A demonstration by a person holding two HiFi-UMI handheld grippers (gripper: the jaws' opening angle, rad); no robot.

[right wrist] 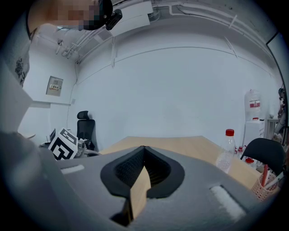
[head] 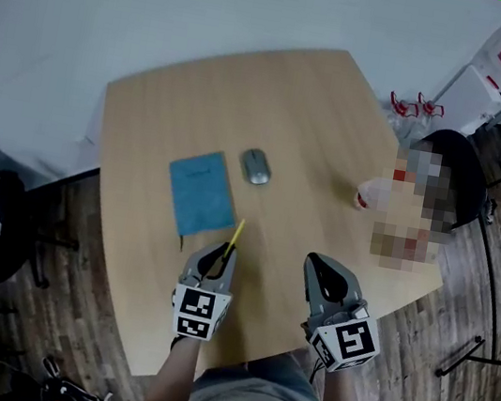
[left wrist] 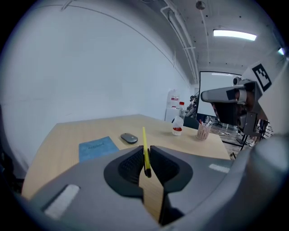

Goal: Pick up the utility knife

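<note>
Head view: blue notebook (head: 201,192), computer mouse (head: 255,166) ahead on table (head: 341,115) (bottle (head: 372,194) farther right).
Left gripper (head: 218,256): clamped on yellow utility knife (head: 234,236).
Right gripper (head: 318,263): closed, empty.

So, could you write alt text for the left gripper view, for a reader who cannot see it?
The left gripper is shut on a thin yellow knife that points away from the camera. Beyond it, a blue notebook and a grey mouse lie on a wooden table.
</note>
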